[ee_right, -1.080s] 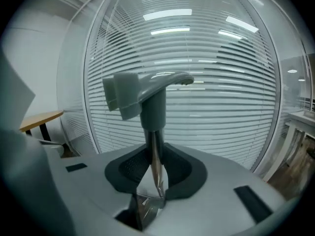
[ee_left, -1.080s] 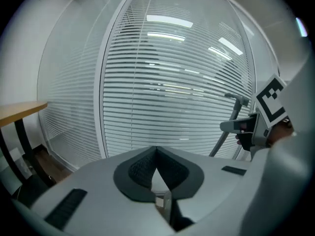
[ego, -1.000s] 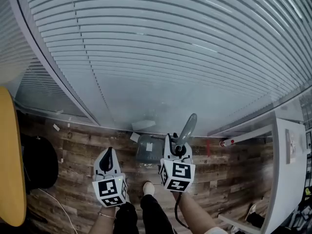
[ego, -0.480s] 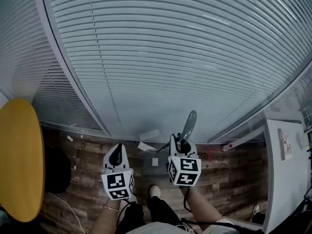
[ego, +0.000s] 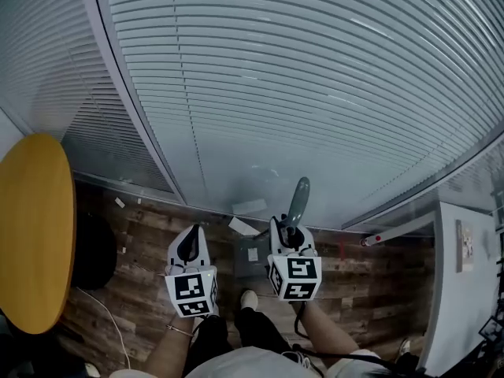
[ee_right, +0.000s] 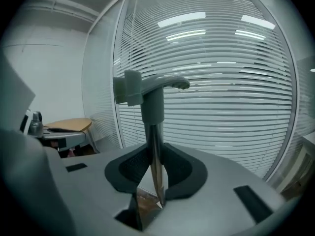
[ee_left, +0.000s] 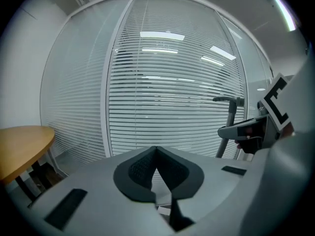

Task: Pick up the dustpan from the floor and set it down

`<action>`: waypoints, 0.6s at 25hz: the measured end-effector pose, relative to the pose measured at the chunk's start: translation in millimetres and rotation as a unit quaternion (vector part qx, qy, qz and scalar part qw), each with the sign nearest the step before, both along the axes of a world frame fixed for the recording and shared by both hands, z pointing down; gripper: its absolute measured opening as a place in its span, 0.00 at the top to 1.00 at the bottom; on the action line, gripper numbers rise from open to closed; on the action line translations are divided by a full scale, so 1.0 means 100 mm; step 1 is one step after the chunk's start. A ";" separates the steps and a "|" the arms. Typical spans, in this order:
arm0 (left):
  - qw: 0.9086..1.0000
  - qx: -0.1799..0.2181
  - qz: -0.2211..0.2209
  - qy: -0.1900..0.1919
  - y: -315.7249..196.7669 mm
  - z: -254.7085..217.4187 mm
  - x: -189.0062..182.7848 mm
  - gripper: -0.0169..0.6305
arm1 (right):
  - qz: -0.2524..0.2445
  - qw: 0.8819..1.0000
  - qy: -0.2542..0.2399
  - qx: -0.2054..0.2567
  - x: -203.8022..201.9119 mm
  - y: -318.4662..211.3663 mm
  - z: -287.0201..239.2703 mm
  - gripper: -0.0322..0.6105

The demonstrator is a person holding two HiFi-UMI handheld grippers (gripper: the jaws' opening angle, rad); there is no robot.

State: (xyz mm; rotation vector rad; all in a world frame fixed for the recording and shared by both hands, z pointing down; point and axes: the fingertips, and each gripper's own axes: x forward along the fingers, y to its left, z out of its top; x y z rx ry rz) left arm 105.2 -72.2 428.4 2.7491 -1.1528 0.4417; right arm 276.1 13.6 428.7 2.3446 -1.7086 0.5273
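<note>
Gripping dustpan's (ee_right: 153, 107) slim shiny pole is right gripper (ee_right: 156, 151).

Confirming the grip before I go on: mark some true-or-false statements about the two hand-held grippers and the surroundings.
1. The right hand-held gripper is clamped on the shaft of the grey long-handled dustpan. True.
2. The left hand-held gripper grips that dustpan too. False: its jaws are together on nothing.
3. A round yellow table stands to the person's left. True.
4. The wall ahead is bare brick. False: white slatted blinds cover it.
</note>
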 end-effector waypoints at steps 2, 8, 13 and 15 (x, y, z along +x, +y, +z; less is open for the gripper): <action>1.000 -0.001 -0.020 -0.005 -0.07 0.02 -0.09 0.95 | -0.020 1.000 -0.003 0.000 -0.06 -0.14 0.01 0.79; 0.995 0.003 -0.103 -0.010 -0.30 -0.01 -0.45 0.95 | -0.115 0.993 -0.014 0.006 -0.38 -0.67 0.03 0.79; 0.986 0.002 -0.167 -0.011 -0.44 -0.03 -0.89 0.95 | -0.184 0.983 -0.015 0.003 -0.82 -1.10 0.04 0.79; 0.980 0.001 -0.197 -0.011 -0.49 -0.03 -1.13 0.95 | -0.217 0.976 -0.011 0.002 -1.04 -1.29 0.04 0.79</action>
